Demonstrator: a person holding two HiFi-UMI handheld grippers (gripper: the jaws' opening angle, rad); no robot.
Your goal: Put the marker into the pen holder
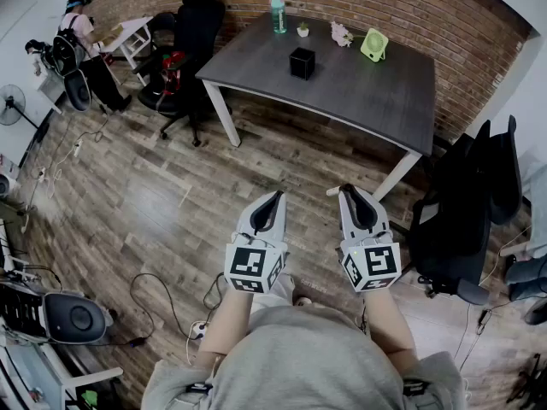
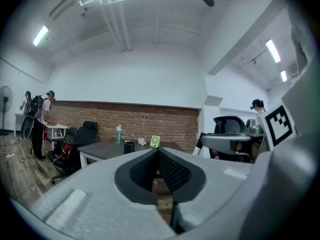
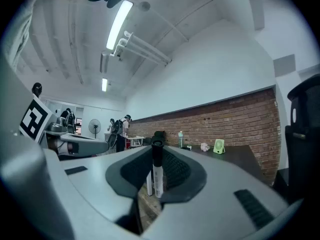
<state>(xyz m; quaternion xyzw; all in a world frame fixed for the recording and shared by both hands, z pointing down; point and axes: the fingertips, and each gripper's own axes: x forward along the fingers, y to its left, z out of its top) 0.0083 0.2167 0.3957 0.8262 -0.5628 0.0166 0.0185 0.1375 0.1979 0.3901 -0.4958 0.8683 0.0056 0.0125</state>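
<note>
The grey table (image 1: 359,84) stands well ahead of you. Your left gripper (image 1: 275,196) is squeezed closed on nothing. Your right gripper (image 1: 347,190) pinches tight. The black pen holder (image 1: 302,62) sits on the table. The marker (image 3: 156,166) stands upright in your right gripper.

**Marker clamped upright in the right gripper**

The right gripper (image 3: 157,149) has its fingers (image 3: 176,170) closed on a marker (image 3: 158,180). The marker has a white barrel and a black cap, and it stands upright between the dark pads with the cap toward the tips. Beyond them a dark worktop (image 3: 240,156) stands against a brick wall (image 3: 235,119). A bottle (image 3: 180,139) and a small green fan (image 3: 219,146) sit on it, apart from each other. Far off at left, people stand near a pedestal fan (image 3: 94,129). A ceiling light strip (image 3: 119,24) glows overhead.
</note>
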